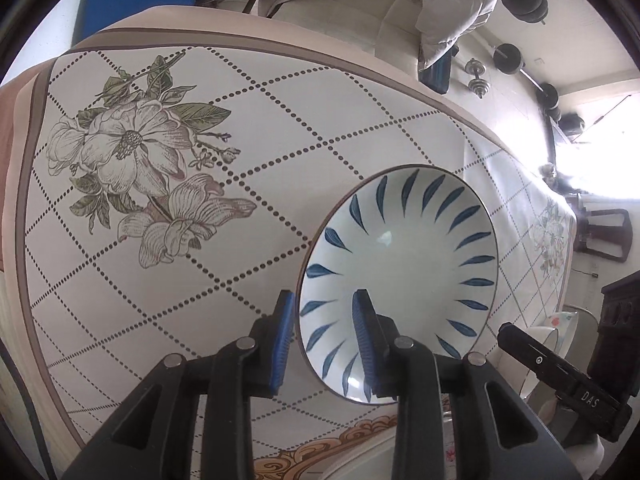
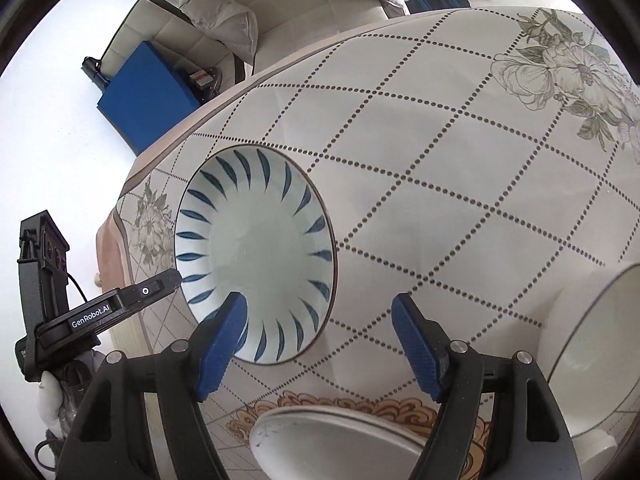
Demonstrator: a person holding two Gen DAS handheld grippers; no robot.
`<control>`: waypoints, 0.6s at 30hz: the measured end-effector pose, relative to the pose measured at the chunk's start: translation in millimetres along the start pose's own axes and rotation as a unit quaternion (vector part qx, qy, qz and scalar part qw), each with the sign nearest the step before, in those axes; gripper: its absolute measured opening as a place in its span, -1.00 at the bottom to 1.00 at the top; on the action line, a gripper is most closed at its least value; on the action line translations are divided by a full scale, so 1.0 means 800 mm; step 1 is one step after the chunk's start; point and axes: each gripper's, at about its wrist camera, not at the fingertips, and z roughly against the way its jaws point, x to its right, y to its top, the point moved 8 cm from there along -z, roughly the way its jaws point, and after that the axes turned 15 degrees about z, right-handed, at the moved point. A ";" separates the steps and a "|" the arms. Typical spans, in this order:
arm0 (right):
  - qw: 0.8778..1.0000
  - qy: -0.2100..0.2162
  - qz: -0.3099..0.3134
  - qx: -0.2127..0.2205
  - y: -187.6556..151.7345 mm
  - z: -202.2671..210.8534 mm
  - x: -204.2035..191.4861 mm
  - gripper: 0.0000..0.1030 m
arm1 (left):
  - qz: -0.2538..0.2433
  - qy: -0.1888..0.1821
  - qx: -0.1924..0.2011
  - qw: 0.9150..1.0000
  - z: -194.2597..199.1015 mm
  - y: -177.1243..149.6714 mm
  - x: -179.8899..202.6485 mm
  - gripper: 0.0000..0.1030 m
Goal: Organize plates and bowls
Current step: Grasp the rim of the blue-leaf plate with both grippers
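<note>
Left gripper straddling the bowl rim, grasp not yet closed

The table (image 1: 280, 128) is carrying the bowl (image 1: 400, 264) near its edge; the left gripper (image 1: 326, 344) is standing released, one finger inside the bowl and one outside, so the next move is likely clenching on the rim. The right gripper (image 2: 320, 344) is hanging spread and empty above a plate (image 2: 332, 436), with another bowl (image 2: 596, 360) beside it.
</note>
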 end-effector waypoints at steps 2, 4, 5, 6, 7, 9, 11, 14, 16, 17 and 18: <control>1.000 0.006 -0.004 -0.008 0.015 -0.015 0.002 0.46 | -0.004 0.003 -0.009 1.000 -0.010 0.004 0.003 -0.47; 1.000 0.014 -0.007 -0.016 0.027 -0.029 0.002 0.39 | -0.014 0.015 -0.007 1.000 -0.018 0.008 0.005 -0.49; 1.000 0.014 -0.008 -0.019 0.032 -0.036 0.002 0.28 | -0.024 0.021 -0.004 0.999 -0.024 0.006 0.011 -0.50; 1.000 0.015 -0.008 -0.022 0.036 -0.041 0.002 0.15 | -0.033 0.029 0.001 0.999 -0.027 0.007 0.014 -0.50; 1.000 0.015 -0.007 -0.025 0.038 -0.047 0.002 0.08 | -0.041 0.037 0.005 0.998 -0.031 0.007 0.018 -0.55; 0.999 0.010 -0.005 -0.033 0.040 -0.056 0.002 -0.44 | -0.051 0.051 0.014 0.997 -0.033 0.005 0.021 -0.59; 0.999 -0.019 -0.002 -0.041 0.039 -0.063 0.008 -0.68 | -0.056 0.055 0.025 0.997 -0.031 0.004 0.024 -0.64; 0.999 -0.022 0.002 -0.034 0.038 -0.065 0.008 -0.70 | -0.066 0.064 0.038 0.995 -0.026 0.001 0.022 -0.73; 0.999 -0.023 0.007 -0.032 0.038 -0.064 0.007 -0.72 | -0.072 0.071 0.045 0.994 -0.021 -0.001 0.020 -0.75; 0.999 -0.022 0.008 -0.033 0.036 -0.063 0.006 -0.73 | -0.073 0.073 0.047 0.994 -0.018 -0.003 0.018 -0.76; 0.999 -0.020 0.010 -0.033 0.036 -0.063 0.006 -0.75 | -0.075 0.073 0.048 0.993 -0.015 -0.004 0.014 -0.76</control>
